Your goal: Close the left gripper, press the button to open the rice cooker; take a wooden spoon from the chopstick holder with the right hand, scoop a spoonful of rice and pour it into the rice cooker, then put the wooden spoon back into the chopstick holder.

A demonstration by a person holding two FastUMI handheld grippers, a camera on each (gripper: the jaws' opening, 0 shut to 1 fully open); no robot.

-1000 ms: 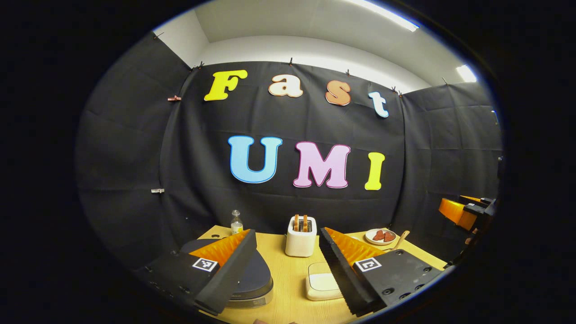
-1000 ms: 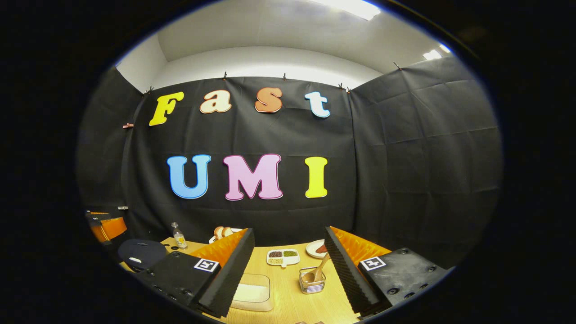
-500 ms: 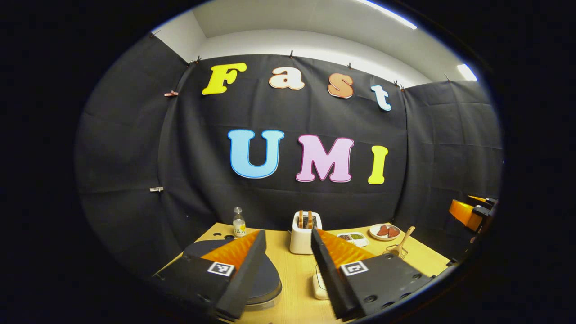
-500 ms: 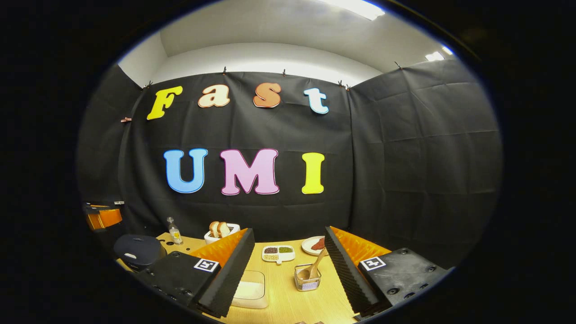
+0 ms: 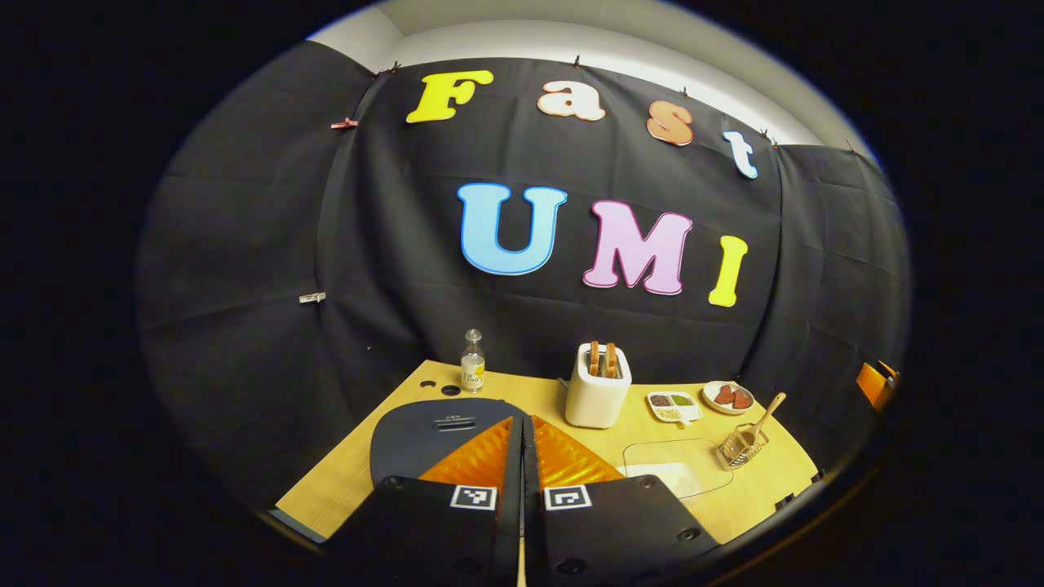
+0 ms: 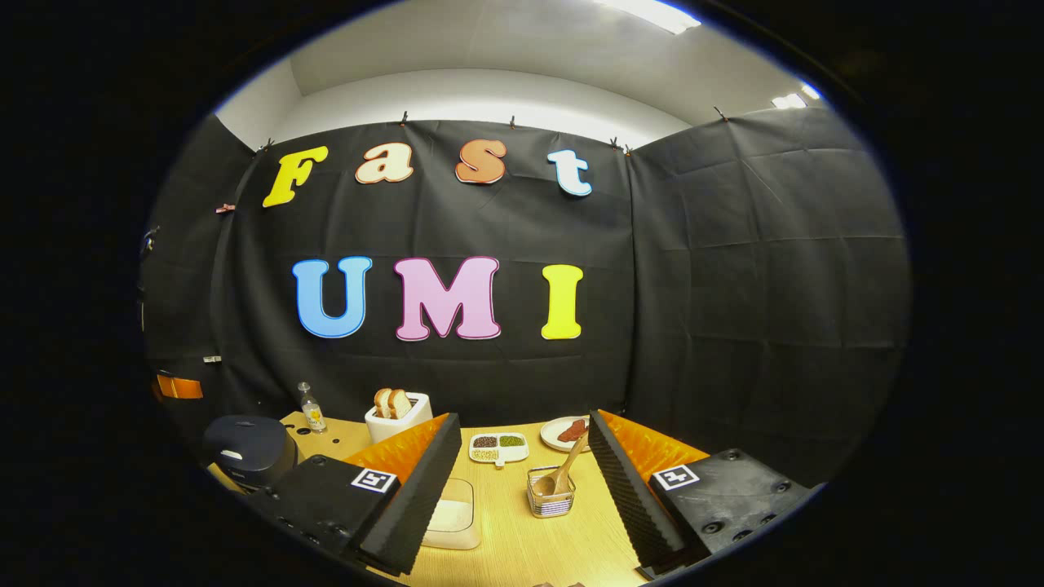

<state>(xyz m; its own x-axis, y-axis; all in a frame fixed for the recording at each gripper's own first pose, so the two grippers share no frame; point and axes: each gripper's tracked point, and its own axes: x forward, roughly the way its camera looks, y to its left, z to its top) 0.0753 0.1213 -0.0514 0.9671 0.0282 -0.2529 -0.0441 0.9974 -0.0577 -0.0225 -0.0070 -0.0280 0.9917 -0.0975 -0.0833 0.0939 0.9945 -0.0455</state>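
Left gripper (image 5: 522, 432) had its jaws fully together, nothing between them, tips pointed down over the dark lid of the rice cooker (image 5: 444, 432). Shut fingers made one blunt tip, likely so it could push the lid button; contact with the lid not visible, button itself hard to pick out. Lid was down, so the opening step looked not yet done.

Right gripper (image 6: 522, 456) was wide open and empty, held above the table (image 6: 571, 554), the chopstick holder (image 6: 551, 499) sitting between its fingers farther off. Wooden spoon (image 6: 564, 473) stood tilted in that holder, handle leaning up and right, well placed for a pinch from above. Probably waiting there until the cooker opens.

Rice container (image 6: 453, 522), a shallow clear box with white rice, lay just left of the holder, near the right gripper's left finger. Rice cooker sat at the table's far left in the right gripper view.

Behind: toaster (image 5: 598, 395) with bread slices, small bottle (image 5: 472, 372), divided dish (image 5: 670, 404) of grains, plate (image 5: 728, 397) with reddish food.
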